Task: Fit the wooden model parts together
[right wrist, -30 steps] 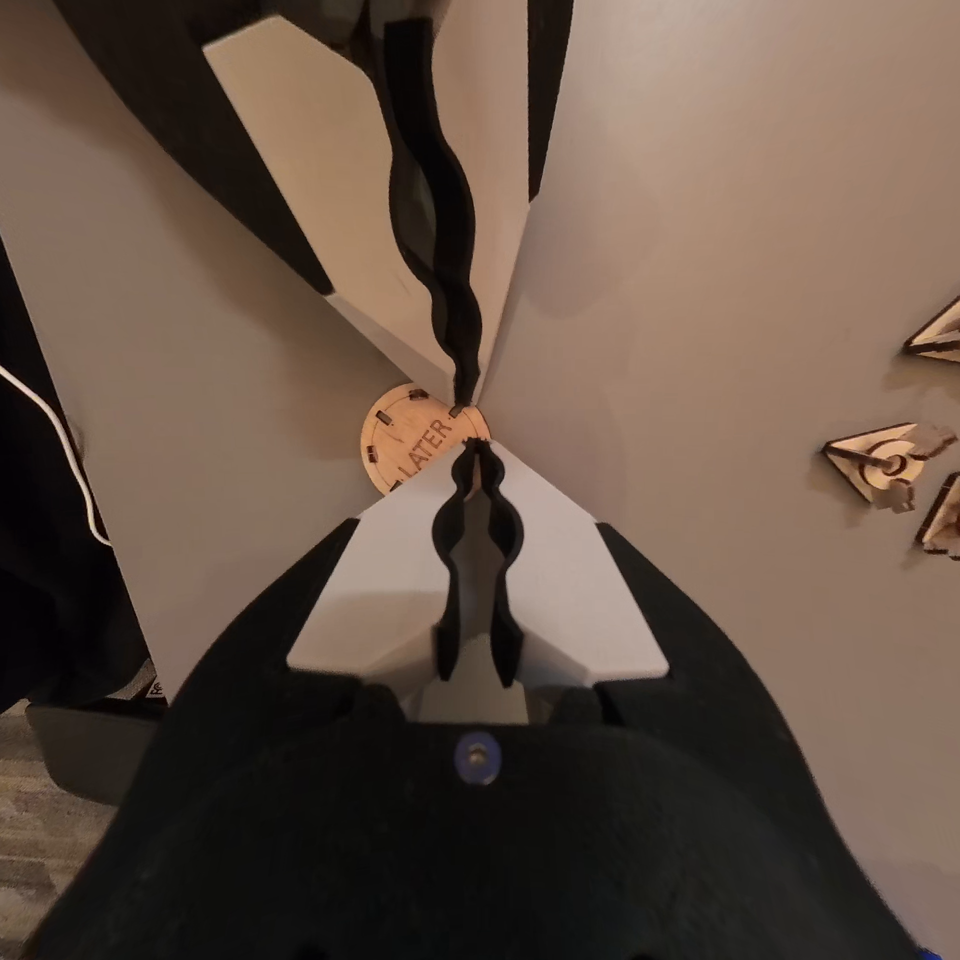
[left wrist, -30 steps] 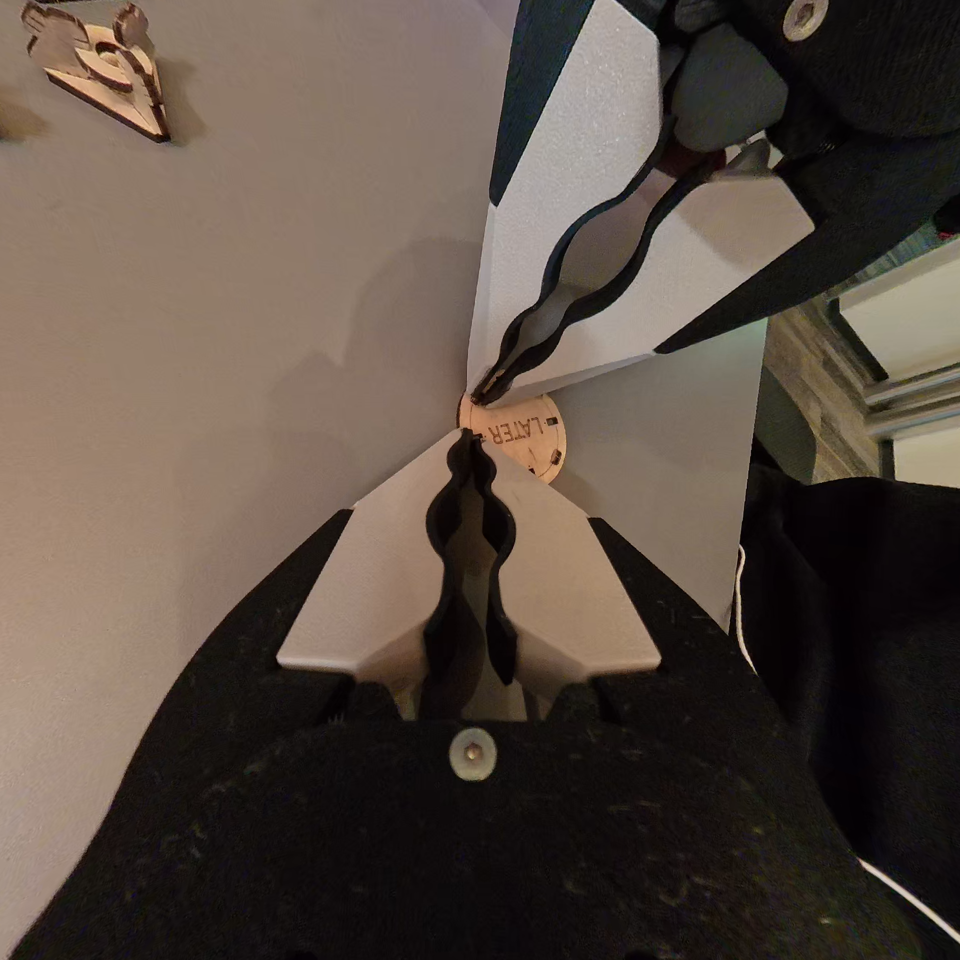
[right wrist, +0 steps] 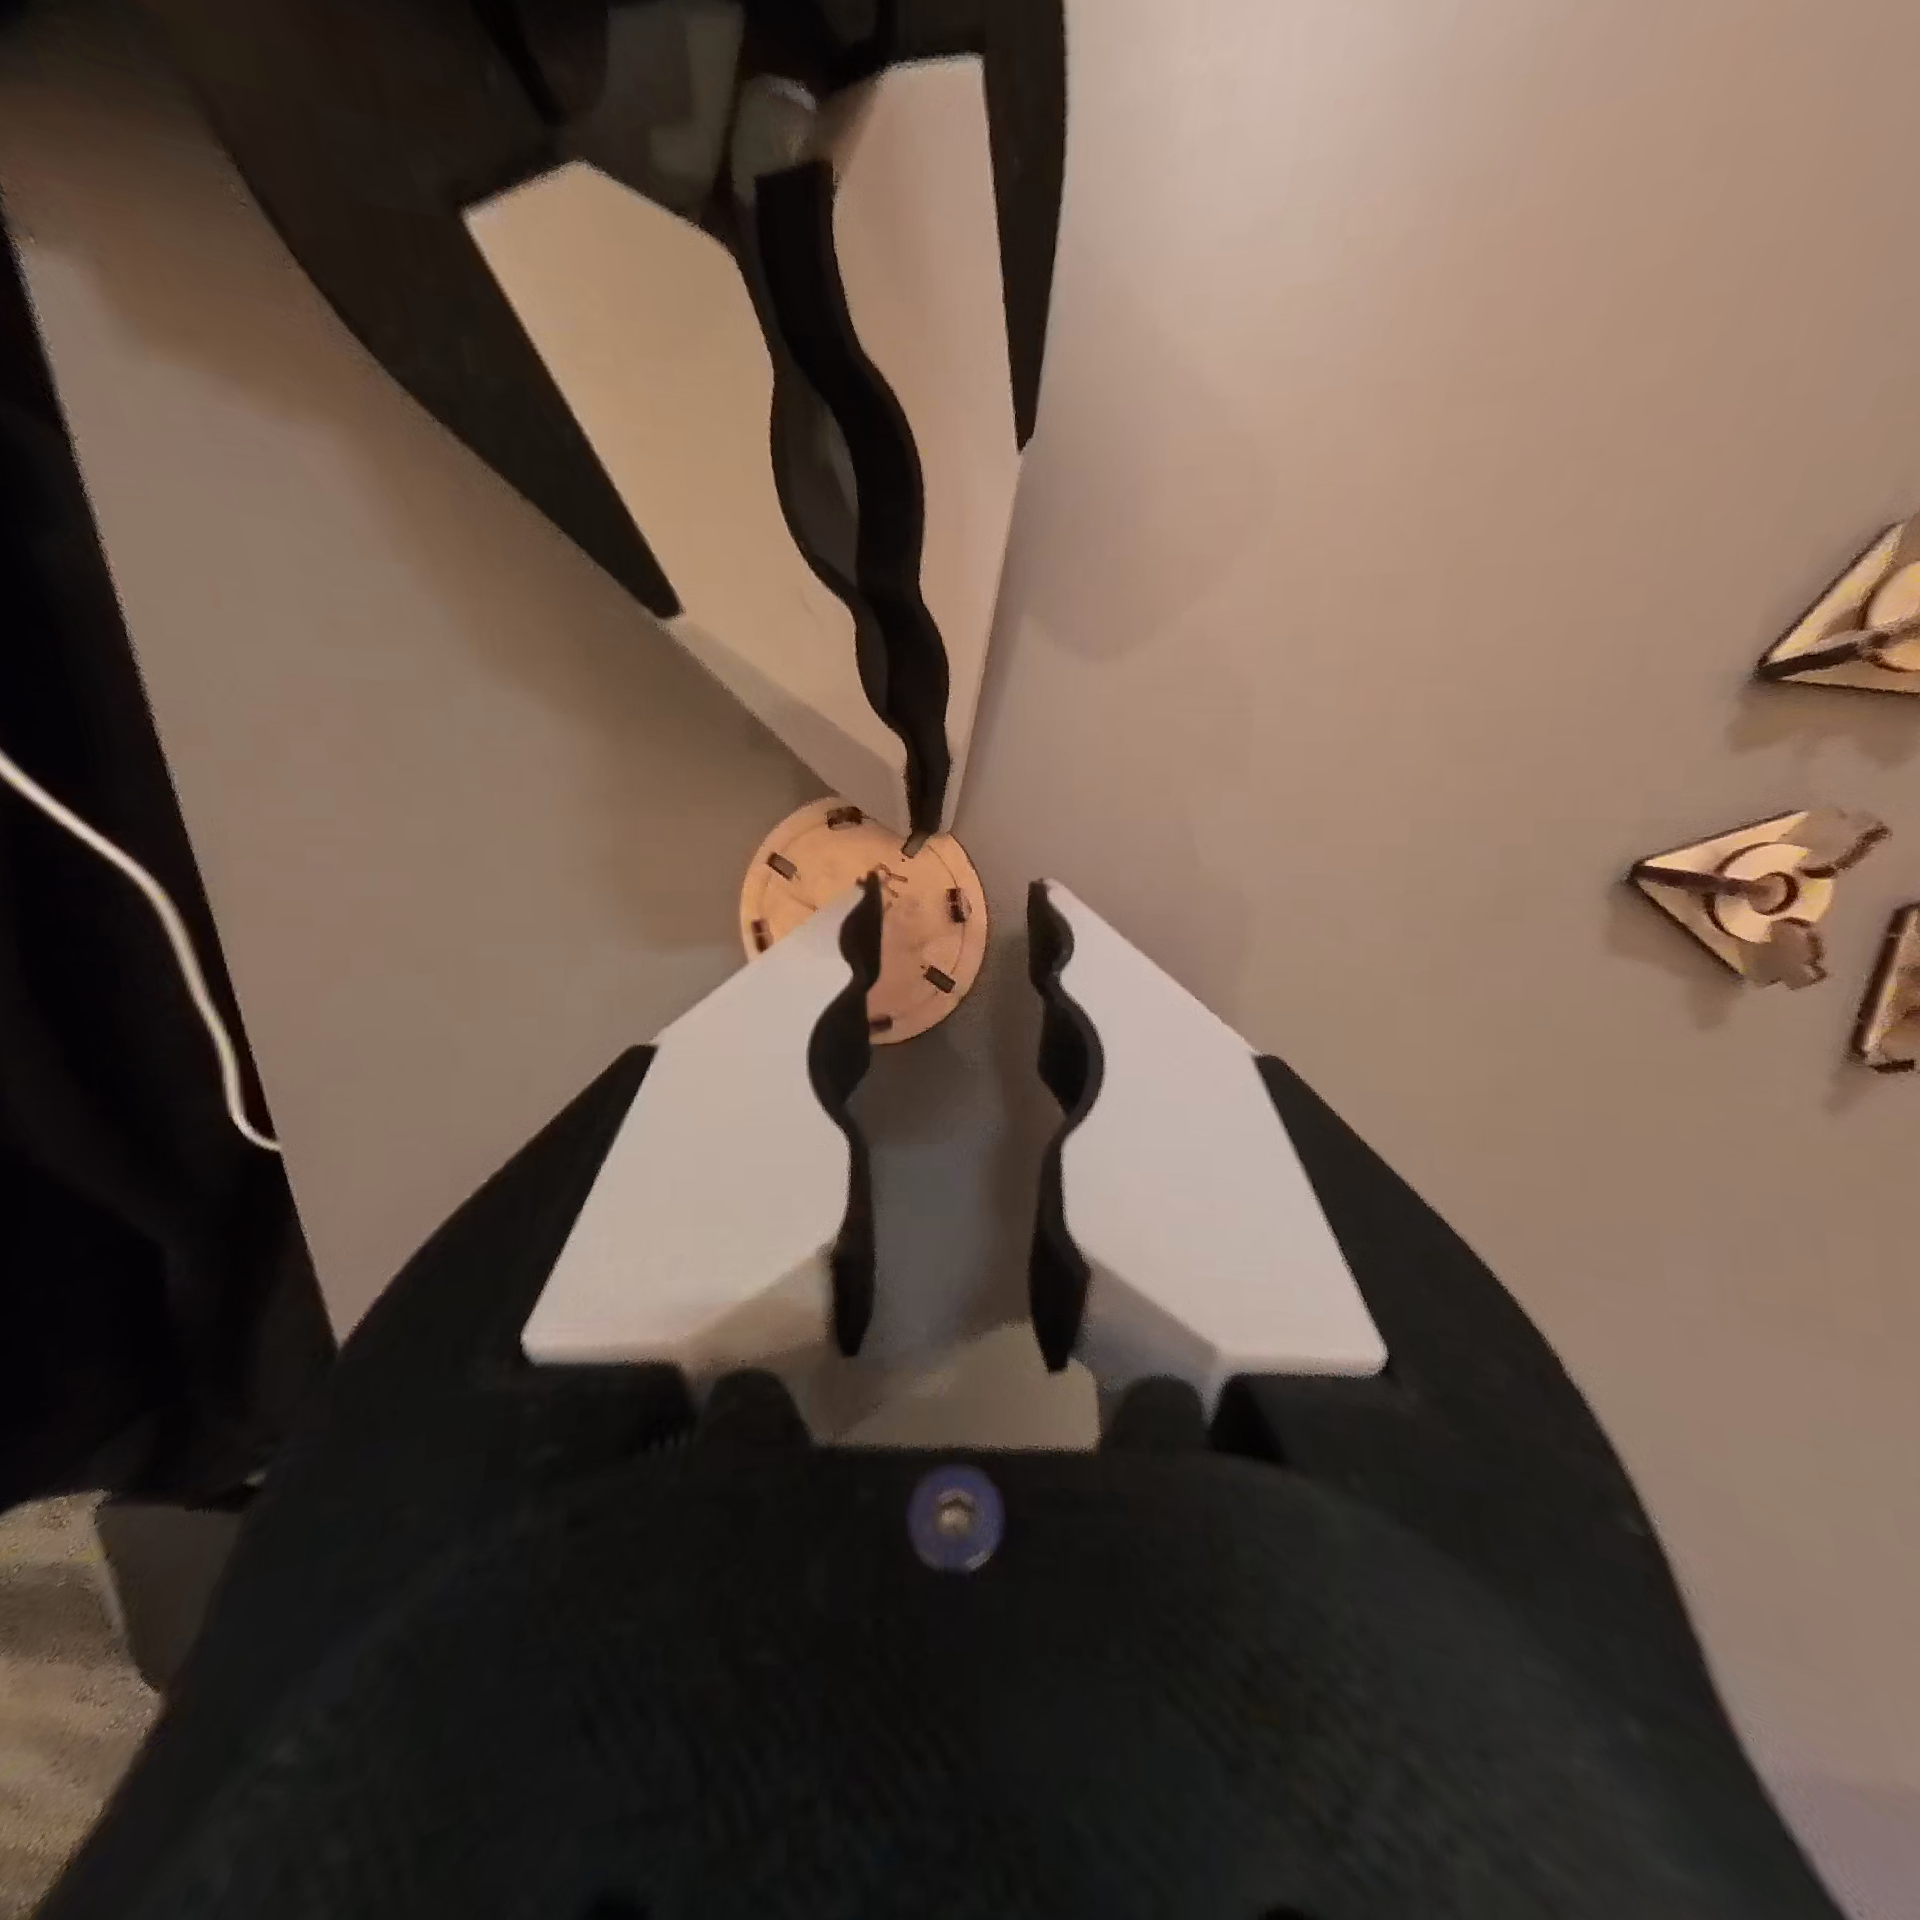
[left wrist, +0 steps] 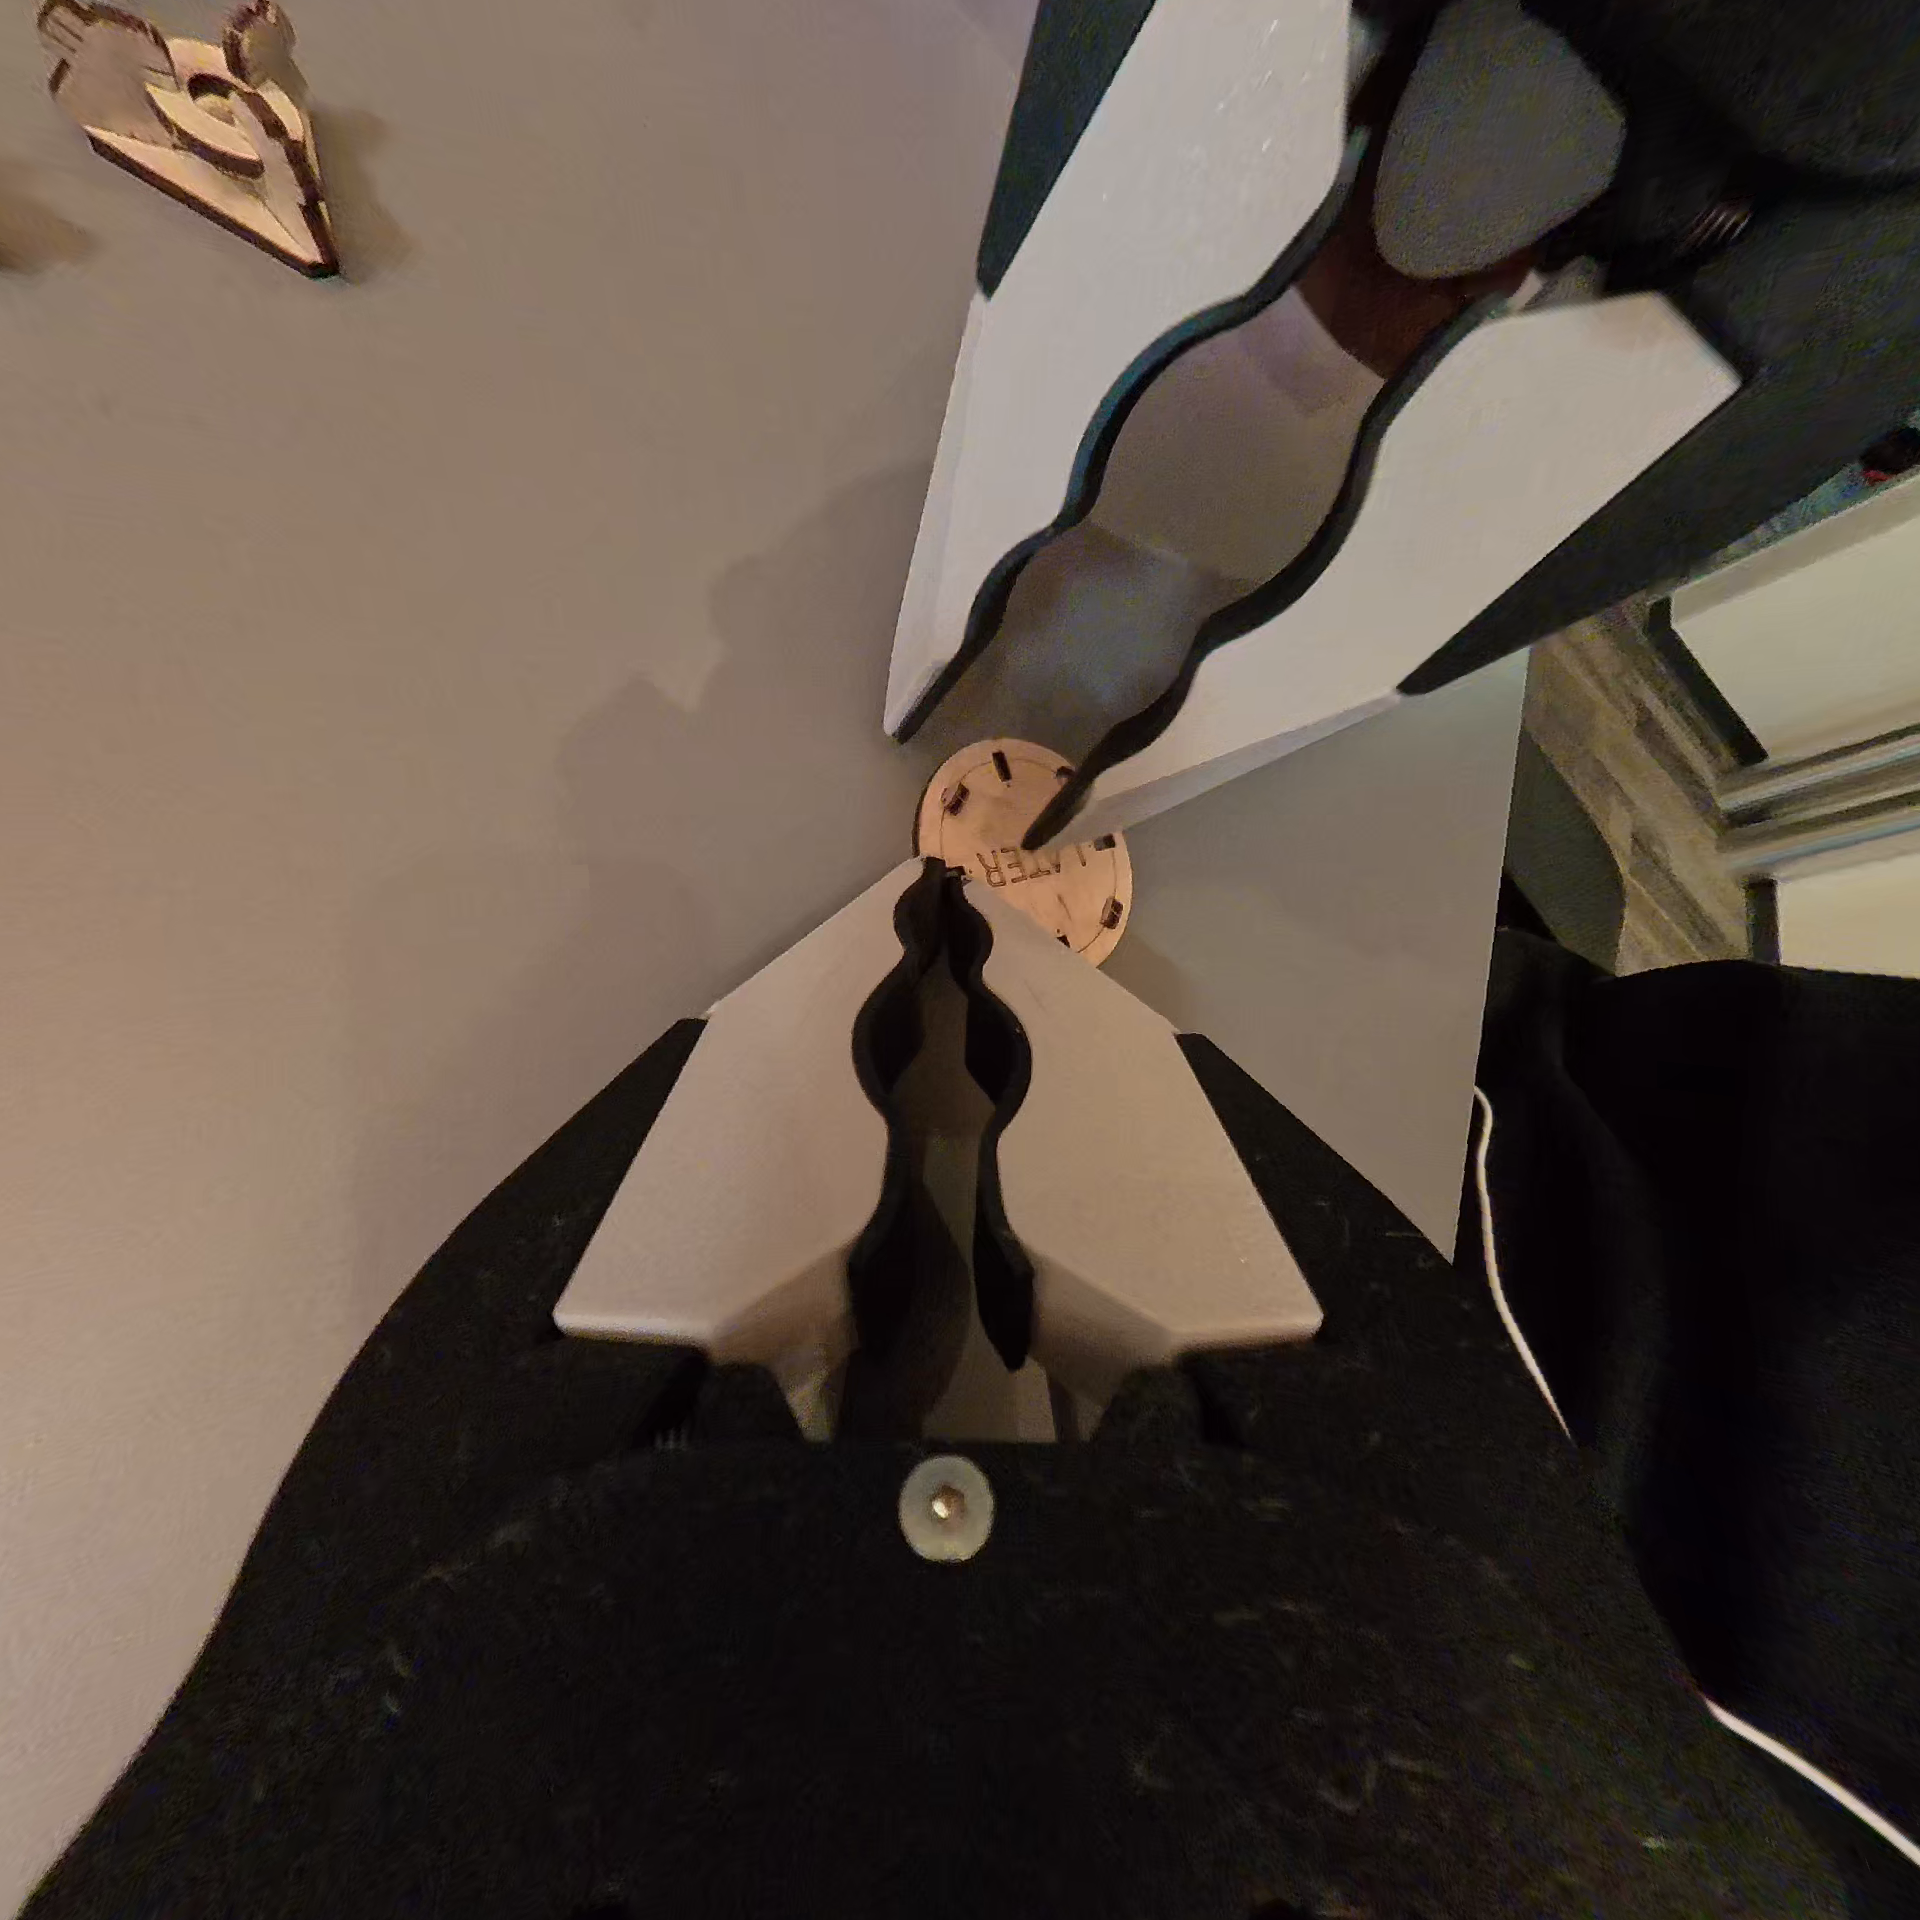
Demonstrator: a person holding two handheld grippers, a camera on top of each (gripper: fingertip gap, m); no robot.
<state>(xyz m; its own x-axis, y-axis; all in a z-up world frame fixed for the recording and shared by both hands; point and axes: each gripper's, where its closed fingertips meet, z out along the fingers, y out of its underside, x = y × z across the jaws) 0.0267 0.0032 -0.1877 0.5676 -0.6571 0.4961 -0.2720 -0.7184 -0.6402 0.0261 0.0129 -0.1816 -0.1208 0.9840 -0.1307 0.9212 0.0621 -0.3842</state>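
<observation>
Opened wide since a second ago, the right gripper [left wrist: 971, 779] in the left wrist view straddles the far rim of the round wooden disc [left wrist: 1049, 883], which lies flat near one side edge of the grey surface [left wrist: 416, 727], while the left gripper [left wrist: 940, 868] is closed, its tips at the disc's rim. From the right wrist view, one right finger [right wrist: 862, 925] lies over the disc and the other stands off it; neither pad presses on it, and wooden triangular pieces [right wrist: 1756, 894] lie well apart.

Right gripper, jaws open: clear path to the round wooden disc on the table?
Probably yes. The right gripper hangs open right over the wooden disc, nothing between them. One catch: the left gripper, jaws shut, has its tip at the disc's far edge, crowding that side.
</observation>
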